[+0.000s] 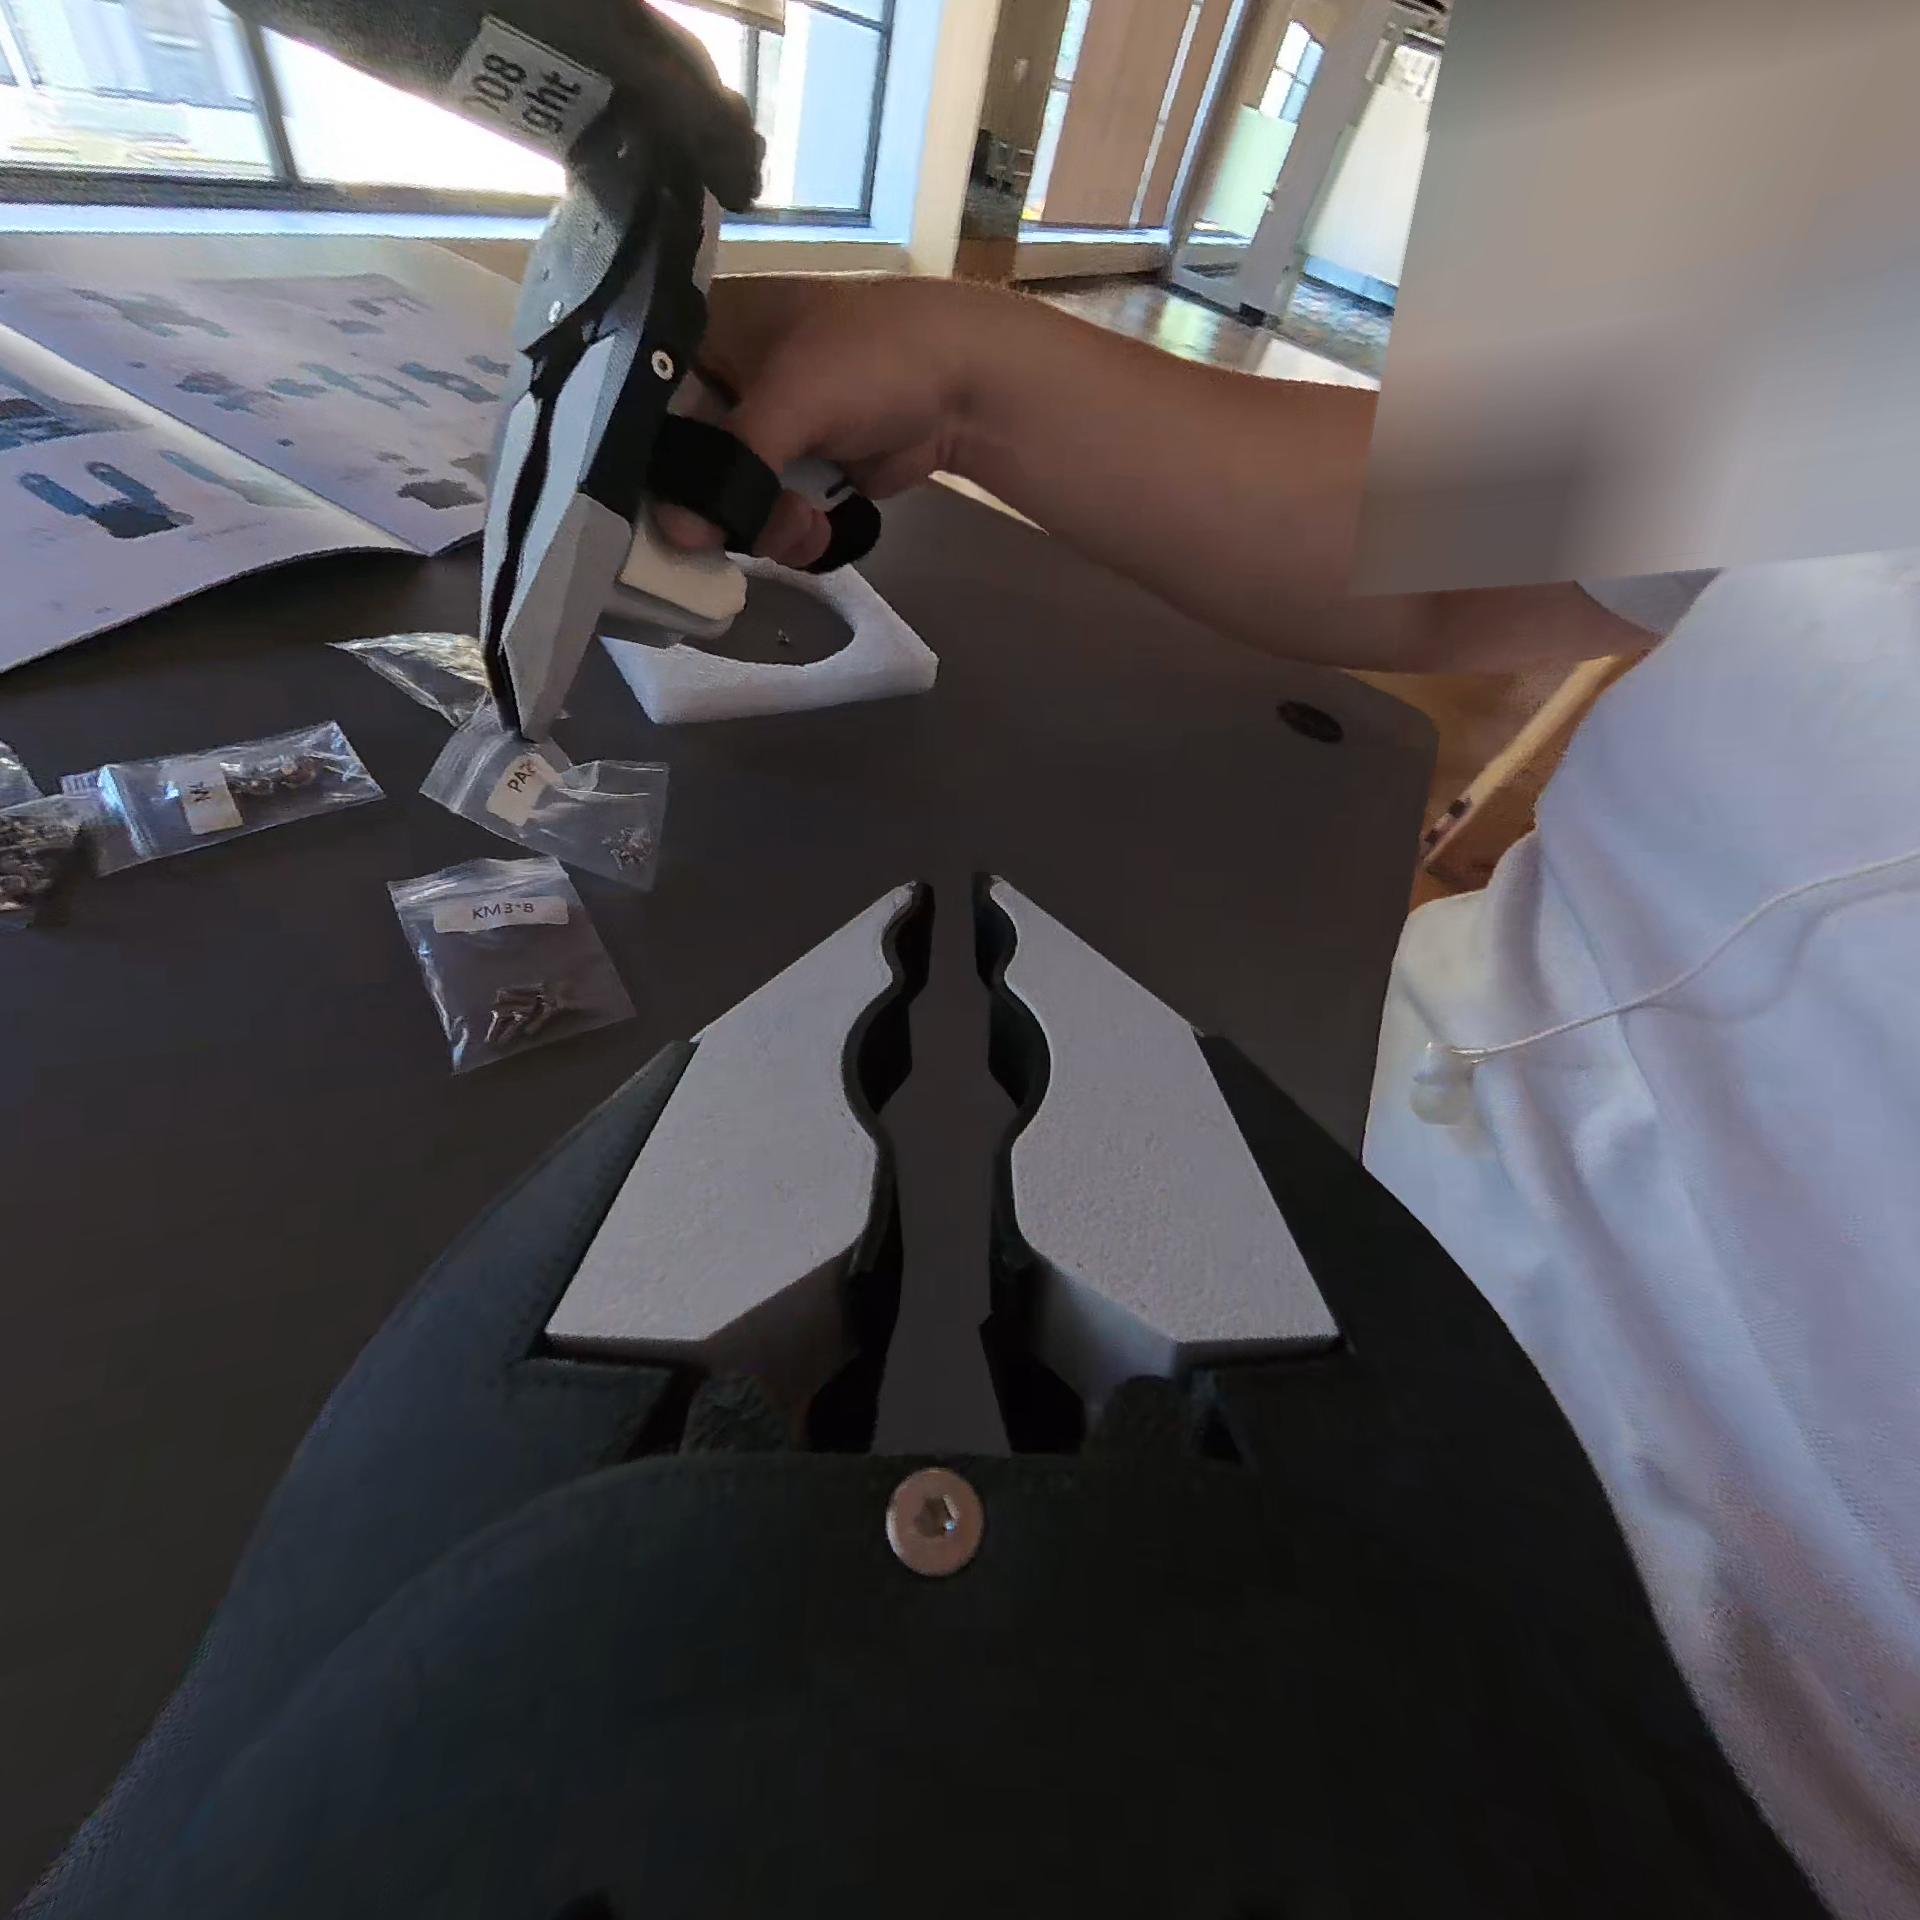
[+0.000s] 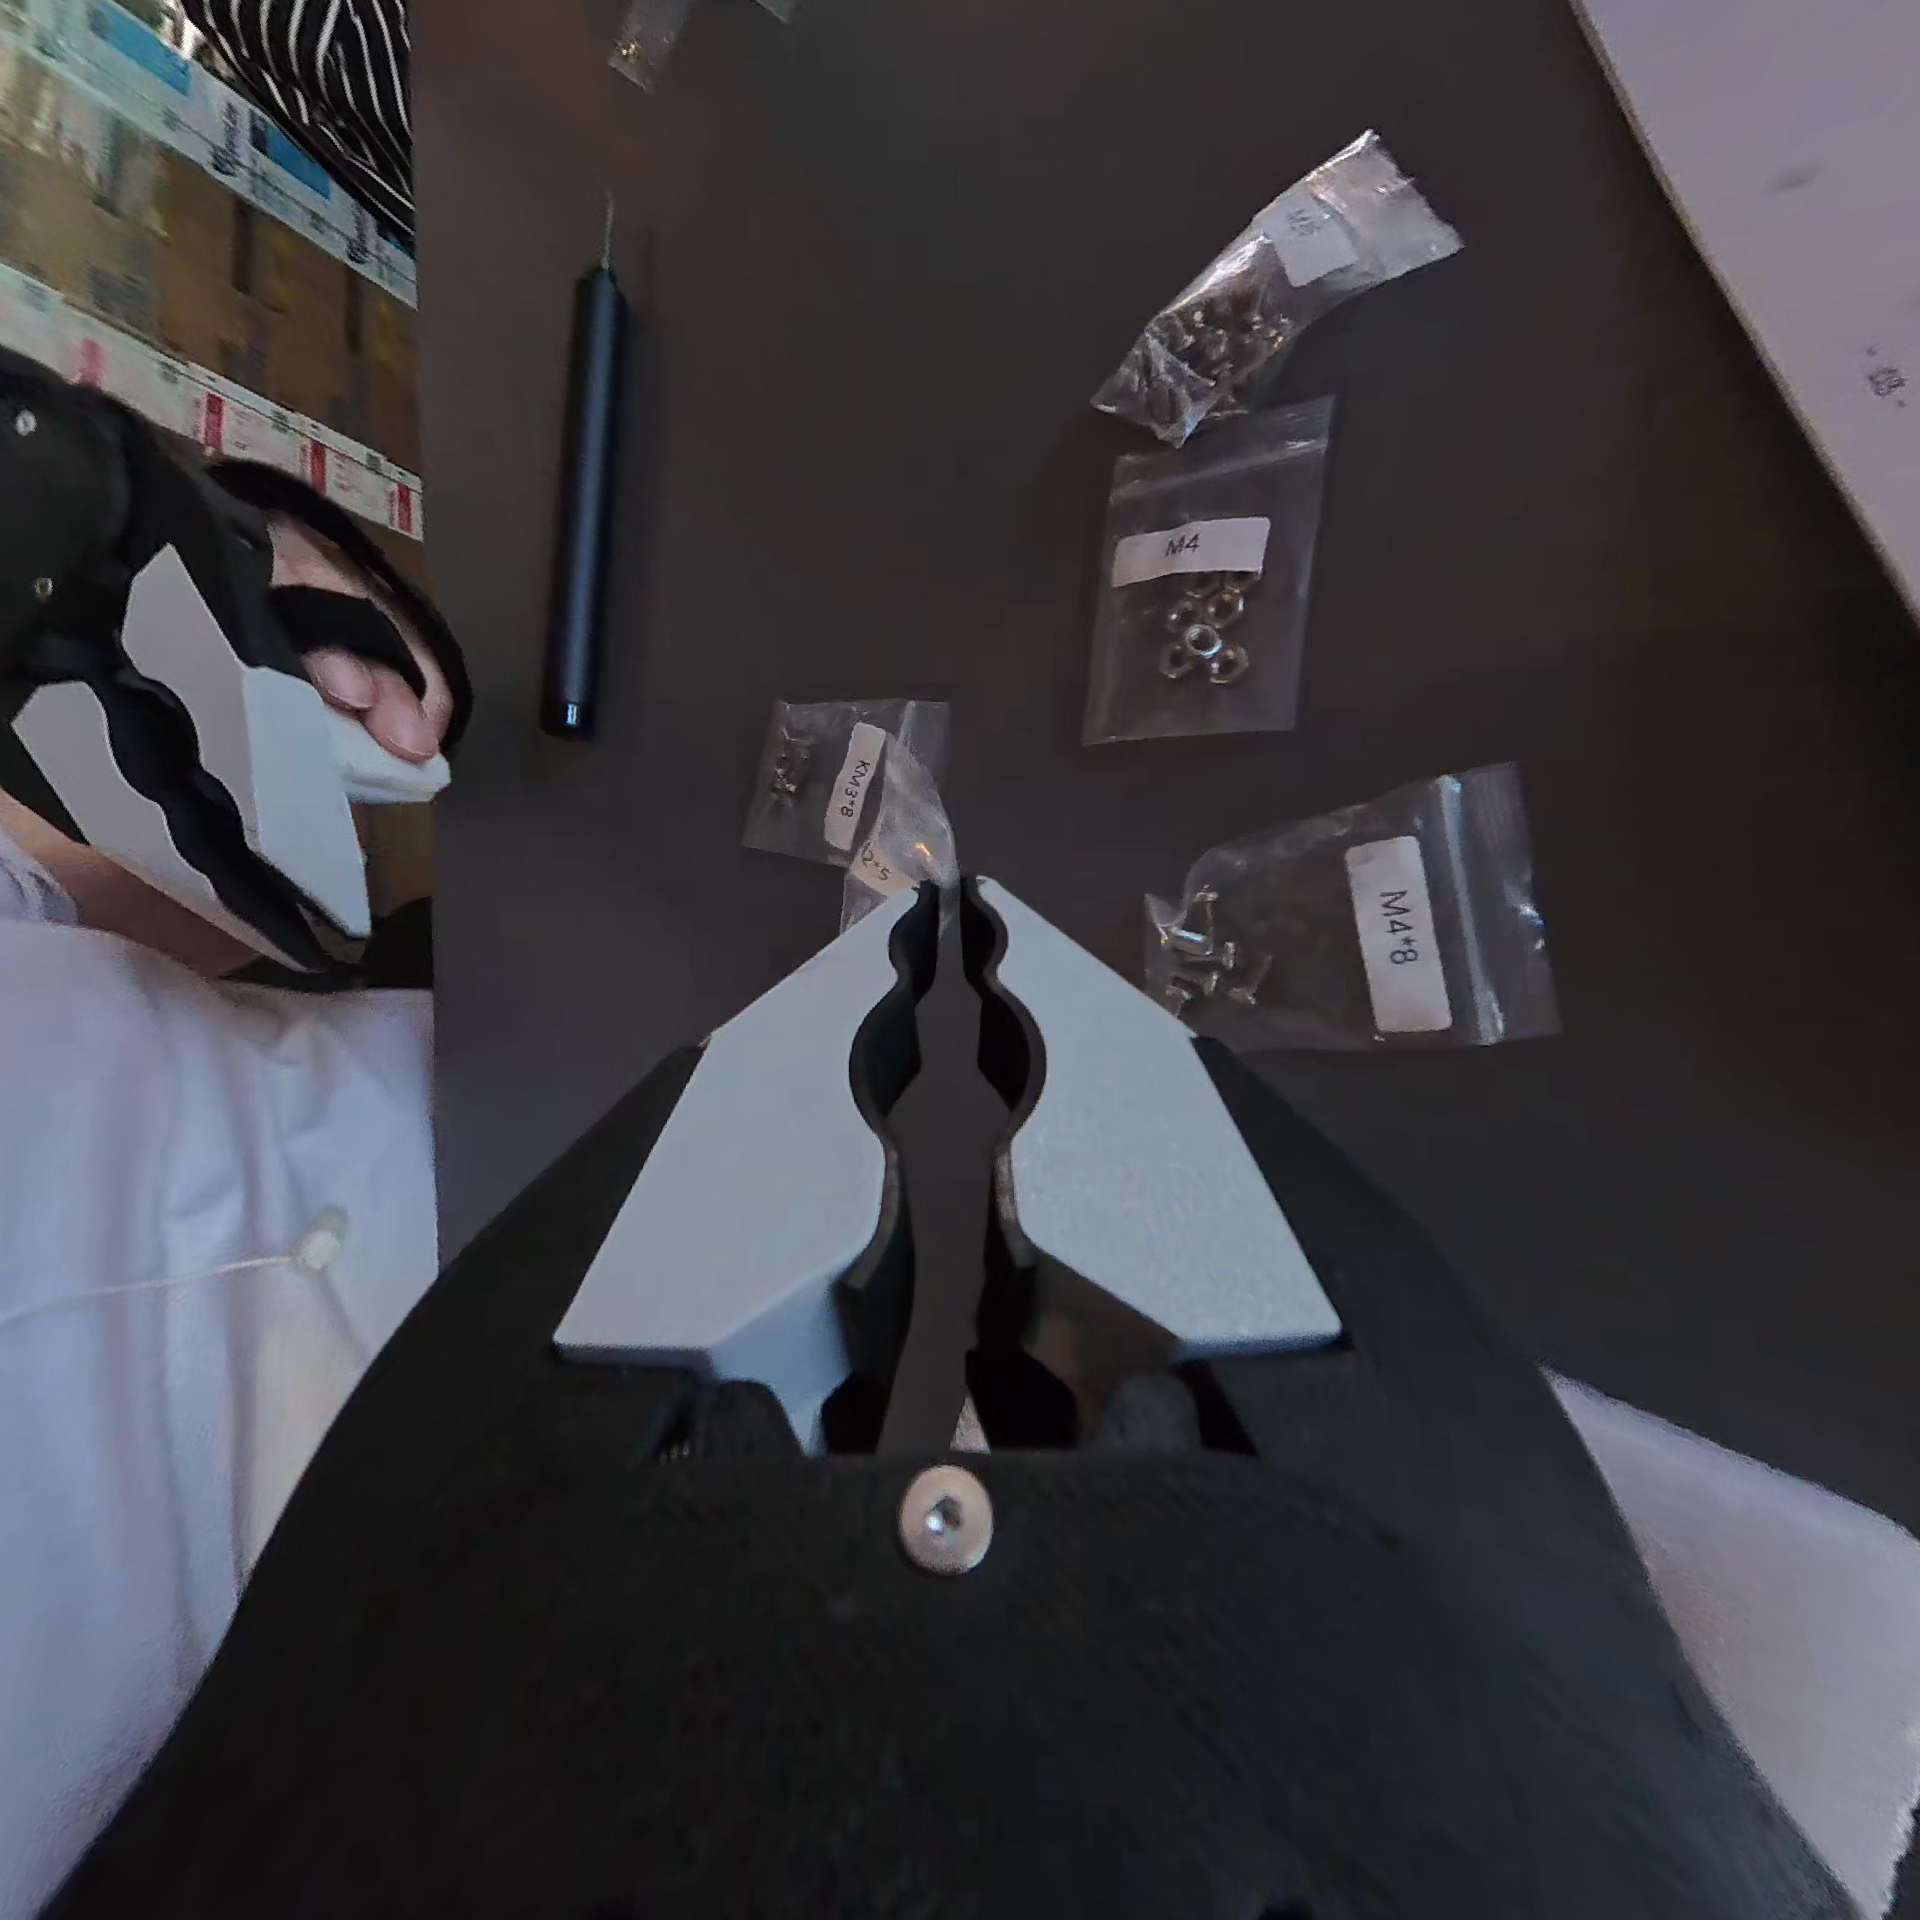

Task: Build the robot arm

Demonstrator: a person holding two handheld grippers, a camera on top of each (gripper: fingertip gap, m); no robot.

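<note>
My right gripper [image 2: 951, 885] points down at the dark table [image 2: 831, 312] and is shut on the corner of a small clear zip bag [image 2: 902, 844] with a white label. In the left wrist view the right gripper [image 1: 525, 727] pinches the bag's [image 1: 582, 810] top corner while its lower end, with tiny screws, lies on the table. Part of the bag overlaps another labelled screw bag [image 2: 821, 779]. My left gripper [image 1: 951, 891] hovers over bare table [image 1: 1039, 727], its jaws almost together with a thin gap, holding nothing. It shows at the left of the right wrist view [image 2: 332, 925].
More bags of hardware lie around: nuts [image 2: 1205, 582], screws [image 2: 1351, 914], another bag [image 2: 1278, 301], one near my left gripper [image 1: 509, 961]. A black pen-like tool [image 2: 582, 499] lies by the table's edge. A white foam piece [image 1: 883, 675] and an open booklet [image 1: 208, 416] lie beyond. Some 15 cm of space lies between my two pairs of fingers. From the right gripper's tips to the white foam piece [image 1: 883, 675] is close to 15 cm.
</note>
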